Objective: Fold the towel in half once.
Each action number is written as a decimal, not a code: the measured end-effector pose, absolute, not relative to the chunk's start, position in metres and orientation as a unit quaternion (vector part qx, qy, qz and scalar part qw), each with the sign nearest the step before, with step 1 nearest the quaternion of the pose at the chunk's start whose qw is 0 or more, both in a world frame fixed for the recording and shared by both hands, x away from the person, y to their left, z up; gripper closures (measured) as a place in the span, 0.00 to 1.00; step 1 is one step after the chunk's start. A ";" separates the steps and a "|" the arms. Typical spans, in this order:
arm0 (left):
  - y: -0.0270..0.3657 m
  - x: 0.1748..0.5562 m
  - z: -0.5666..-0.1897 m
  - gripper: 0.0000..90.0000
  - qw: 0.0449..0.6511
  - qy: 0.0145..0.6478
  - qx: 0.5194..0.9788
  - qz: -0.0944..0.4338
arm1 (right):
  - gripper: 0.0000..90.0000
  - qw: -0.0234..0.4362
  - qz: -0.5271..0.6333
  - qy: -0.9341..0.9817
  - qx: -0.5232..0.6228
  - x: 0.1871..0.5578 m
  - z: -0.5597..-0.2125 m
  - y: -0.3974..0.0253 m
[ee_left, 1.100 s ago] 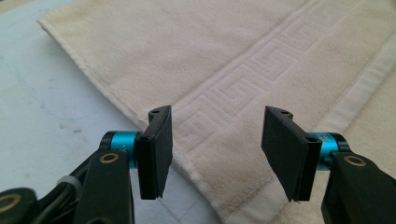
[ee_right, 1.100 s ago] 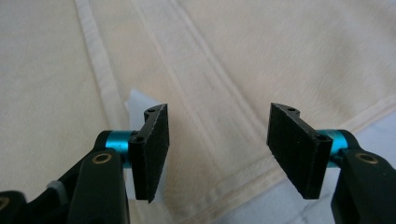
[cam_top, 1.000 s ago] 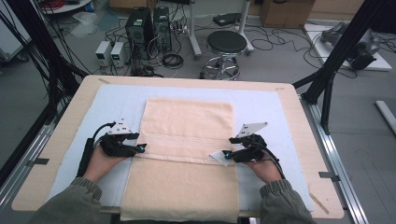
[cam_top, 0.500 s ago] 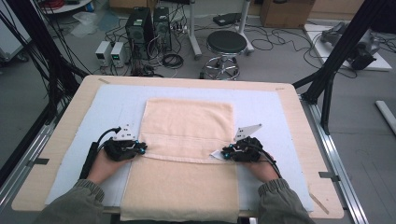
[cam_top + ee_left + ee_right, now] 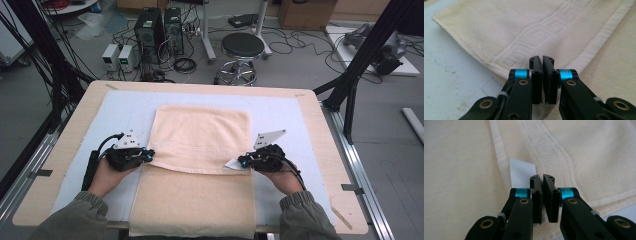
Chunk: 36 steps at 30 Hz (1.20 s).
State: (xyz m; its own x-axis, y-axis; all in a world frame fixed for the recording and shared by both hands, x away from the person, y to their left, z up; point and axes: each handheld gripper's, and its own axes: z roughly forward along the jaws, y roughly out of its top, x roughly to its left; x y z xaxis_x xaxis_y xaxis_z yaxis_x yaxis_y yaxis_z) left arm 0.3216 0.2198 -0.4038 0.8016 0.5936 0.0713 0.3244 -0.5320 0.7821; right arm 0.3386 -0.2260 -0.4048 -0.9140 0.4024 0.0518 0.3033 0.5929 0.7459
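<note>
A cream towel [image 5: 200, 140] lies on the pale blue mat [image 5: 125, 107], its far part folded back over the near part. My left gripper [image 5: 150, 156] is at the left corner of the folded hem and my right gripper [image 5: 241, 161] at the right corner. In the left gripper view the gripper [image 5: 542, 58] has its jaws pressed together on the towel [image 5: 524, 25] corner by the key-pattern band. In the right gripper view the gripper [image 5: 541, 177] is shut on the hem of the towel [image 5: 599, 157], beside a white label [image 5: 521, 171].
The wooden table [image 5: 320, 130] carries the mat; the towel's near end hangs over the front edge. Behind the table stand a black stool [image 5: 242, 46], computer towers [image 5: 150, 25] and loose cables. Black frame posts [image 5: 360, 65] rise at the right and left.
Both grippers have come toward the person, bringing the towel's folded hem farther over the near part and down onto it.
</note>
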 end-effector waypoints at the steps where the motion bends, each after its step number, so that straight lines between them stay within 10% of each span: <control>1: 0.220 0.316 -0.401 0.96 0.407 0.265 0.858 0.167 | 0.95 0.062 0.405 0.891 0.196 0.335 -0.402 -0.226; 14: 0.230 0.211 -0.395 0.95 0.404 0.221 0.876 0.142 | 0.95 0.036 0.423 0.894 0.141 0.245 -0.386 -0.233; 17: 0.231 0.207 -0.398 0.77 0.392 0.222 0.880 0.152 | 0.82 0.014 0.424 0.895 0.135 0.234 -0.396 -0.233; 36: 0.220 0.324 -0.390 0.49 0.423 0.310 0.826 0.206 | 0.48 0.102 0.406 0.875 0.244 0.362 -0.389 -0.236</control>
State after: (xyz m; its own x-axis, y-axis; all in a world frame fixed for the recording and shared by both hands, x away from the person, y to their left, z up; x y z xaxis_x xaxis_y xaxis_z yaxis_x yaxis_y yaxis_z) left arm 0.3245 0.2197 -0.3898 0.7235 0.6858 0.0786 0.3377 -0.4509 0.8263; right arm 0.3617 -0.2362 -0.3895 -0.8595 0.5107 0.0198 0.3446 0.5505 0.7604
